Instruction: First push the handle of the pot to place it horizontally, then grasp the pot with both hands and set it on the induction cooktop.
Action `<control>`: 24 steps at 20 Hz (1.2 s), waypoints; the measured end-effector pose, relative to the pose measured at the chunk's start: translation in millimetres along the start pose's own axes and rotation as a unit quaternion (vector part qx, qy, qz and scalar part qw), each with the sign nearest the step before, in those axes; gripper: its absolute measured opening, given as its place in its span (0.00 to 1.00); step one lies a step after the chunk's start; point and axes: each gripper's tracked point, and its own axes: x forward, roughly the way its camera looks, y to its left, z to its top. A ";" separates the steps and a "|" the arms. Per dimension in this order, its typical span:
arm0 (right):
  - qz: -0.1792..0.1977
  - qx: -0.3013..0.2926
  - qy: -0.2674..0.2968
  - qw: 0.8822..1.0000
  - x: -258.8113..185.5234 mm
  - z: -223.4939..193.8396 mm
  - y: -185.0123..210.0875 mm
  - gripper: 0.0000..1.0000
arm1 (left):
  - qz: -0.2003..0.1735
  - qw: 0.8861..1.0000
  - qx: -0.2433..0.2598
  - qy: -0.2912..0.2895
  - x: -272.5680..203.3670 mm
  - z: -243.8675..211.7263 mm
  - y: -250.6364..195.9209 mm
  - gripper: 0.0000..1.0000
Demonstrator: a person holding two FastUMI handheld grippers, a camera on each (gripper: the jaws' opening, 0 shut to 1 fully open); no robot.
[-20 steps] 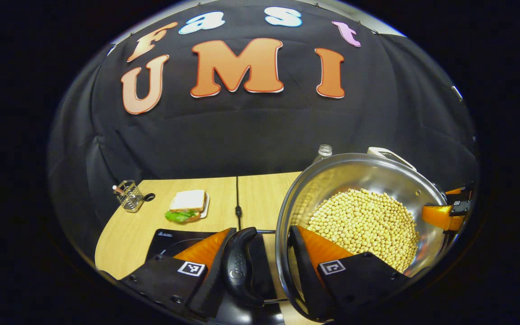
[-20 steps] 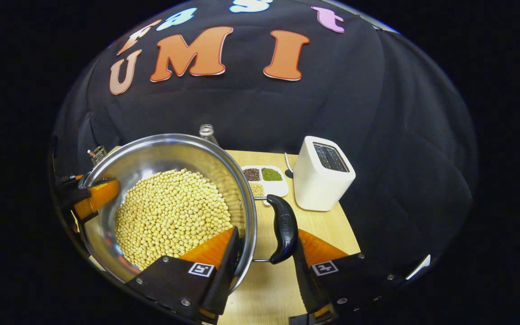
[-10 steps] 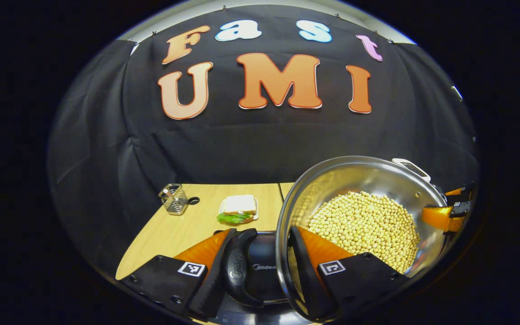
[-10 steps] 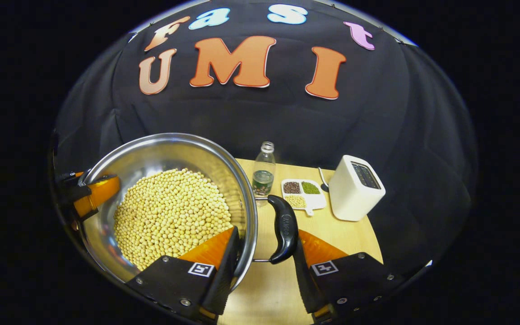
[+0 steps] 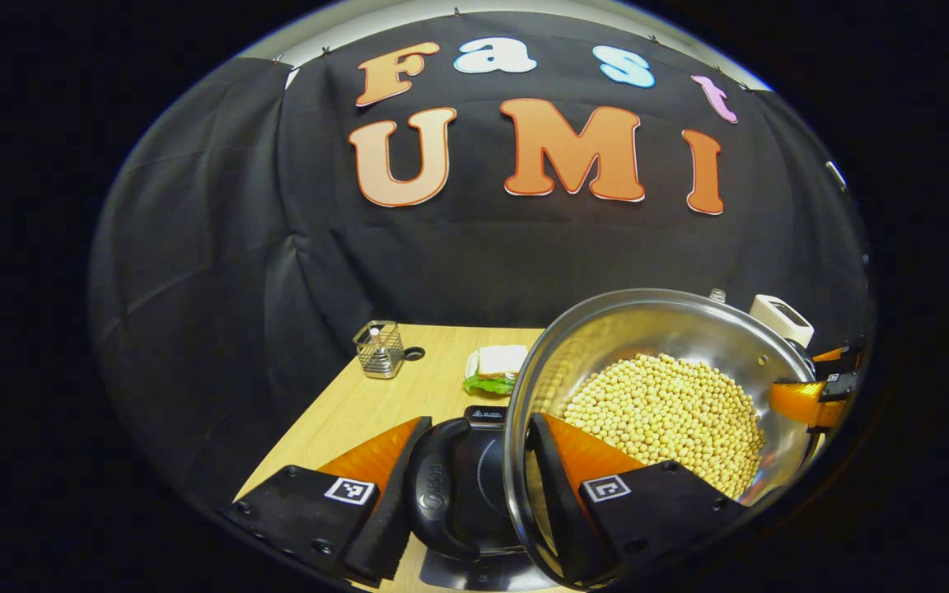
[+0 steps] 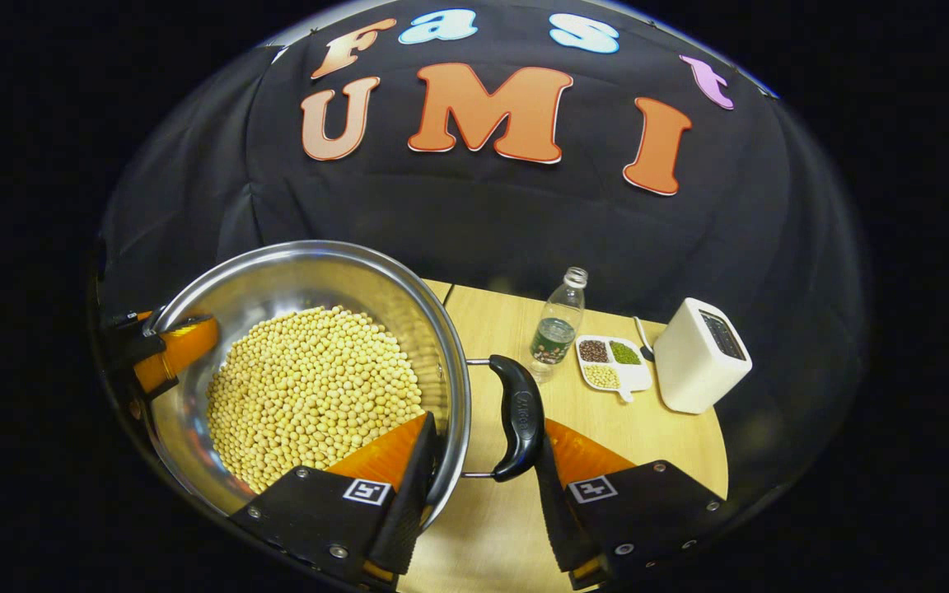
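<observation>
Fingers straddling the pot rim hide the induction cooktop

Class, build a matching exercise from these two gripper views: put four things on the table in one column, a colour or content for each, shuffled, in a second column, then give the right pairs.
Things:
1. round steel pot
2. boxy toaster
3. clear plastic bottle
4. wire mesh holder

Descriptions:
A. white, slots on top
B. filled with pale yellow beans
C. silvery, beside a sandwich
D. dark liquid low inside, no cap

Pairs: 1-B, 2-A, 3-D, 4-C
</observation>
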 end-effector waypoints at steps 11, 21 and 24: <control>0.011 -0.008 0.024 1.000 17.9 16.2 -3.4 0.64 | 0.015 0.999 -0.026 0.037 33.6 -48.6 40.4 0.77; 0.009 -0.012 0.052 0.999 28.2 10.2 6.8 0.64 | 0.011 0.998 -0.027 0.062 43.8 -63.7 39.4 0.75; 0.006 -0.014 0.056 0.998 30.0 12.2 10.4 0.64 | 0.007 0.997 -0.029 0.065 48.3 -68.5 38.5 0.75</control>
